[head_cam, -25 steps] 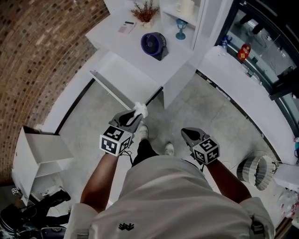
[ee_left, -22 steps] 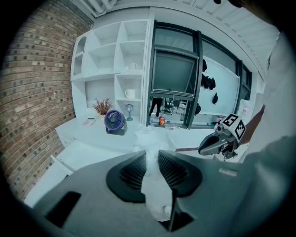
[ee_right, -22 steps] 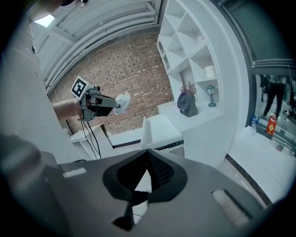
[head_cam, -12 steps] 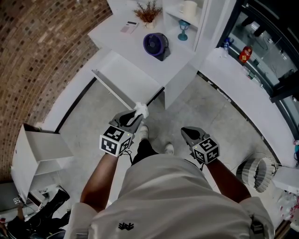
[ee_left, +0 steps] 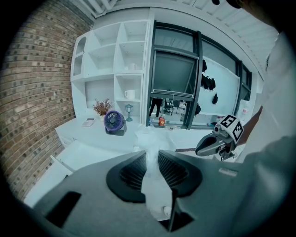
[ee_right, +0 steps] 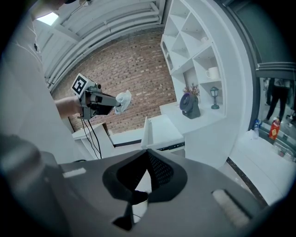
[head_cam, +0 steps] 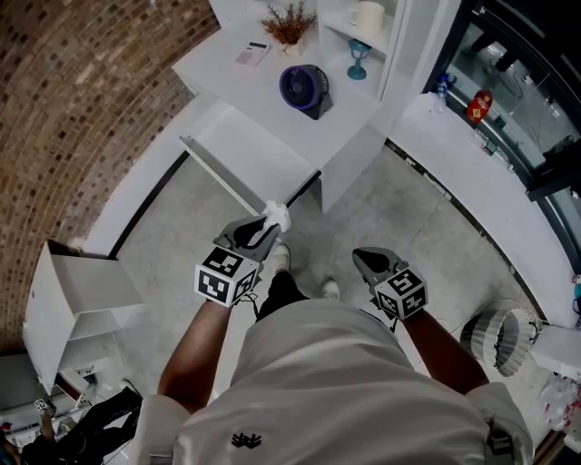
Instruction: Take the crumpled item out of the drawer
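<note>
My left gripper (head_cam: 261,229) is shut on a white crumpled item (head_cam: 277,216), held in the air just in front of the open white drawer (head_cam: 245,159). In the left gripper view the crumpled item (ee_left: 151,178) is pinched between the dark ribbed pads (ee_left: 173,169) and sticks out past the tips. The right gripper (head_cam: 363,261) hovers at my right over the floor, jaws together with nothing in them. From the right gripper view I see the left gripper (ee_right: 111,104) with the crumpled item (ee_right: 123,99), and the drawer (ee_right: 159,128) pulled out beyond.
A purple fan (head_cam: 300,88), a dried plant (head_cam: 289,20), a calculator (head_cam: 250,53) and a small blue lamp (head_cam: 352,56) stand on the white counter behind the drawer. Another white open box unit (head_cam: 77,295) sits at the left by the brick wall. A round wire object (head_cam: 495,334) lies at the right.
</note>
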A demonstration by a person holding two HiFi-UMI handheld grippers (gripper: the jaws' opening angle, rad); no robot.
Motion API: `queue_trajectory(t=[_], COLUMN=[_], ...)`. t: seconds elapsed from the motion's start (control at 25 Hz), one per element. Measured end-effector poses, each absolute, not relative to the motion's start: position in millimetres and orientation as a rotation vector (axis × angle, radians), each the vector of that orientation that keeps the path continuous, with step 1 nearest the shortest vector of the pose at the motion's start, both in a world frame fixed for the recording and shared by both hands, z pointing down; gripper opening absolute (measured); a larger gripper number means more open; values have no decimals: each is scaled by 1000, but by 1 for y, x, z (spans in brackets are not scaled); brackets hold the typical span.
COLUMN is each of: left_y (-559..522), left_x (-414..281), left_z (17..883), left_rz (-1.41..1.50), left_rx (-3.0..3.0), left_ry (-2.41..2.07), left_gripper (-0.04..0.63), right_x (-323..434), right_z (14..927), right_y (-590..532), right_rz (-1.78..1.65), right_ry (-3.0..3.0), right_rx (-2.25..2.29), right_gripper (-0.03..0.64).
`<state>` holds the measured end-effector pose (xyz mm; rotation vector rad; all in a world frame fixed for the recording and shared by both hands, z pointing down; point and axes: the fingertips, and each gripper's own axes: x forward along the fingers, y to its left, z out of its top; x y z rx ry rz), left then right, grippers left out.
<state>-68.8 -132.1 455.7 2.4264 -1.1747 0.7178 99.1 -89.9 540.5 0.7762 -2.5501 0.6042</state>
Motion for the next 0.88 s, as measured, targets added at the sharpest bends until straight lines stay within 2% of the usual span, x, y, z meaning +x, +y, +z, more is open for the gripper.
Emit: queue_trajectory(t=[0.88], left_y=[-149], left_x=[-60], left_z=[464], left_rz=[741], left_rx=[2408], left_ry=[-1186], left_gripper=[89], right_x=[111], right_z=[548], right_y=[-104], right_rz=[603], right_ry=[-2551], right_rx=[757], right_gripper=[11])
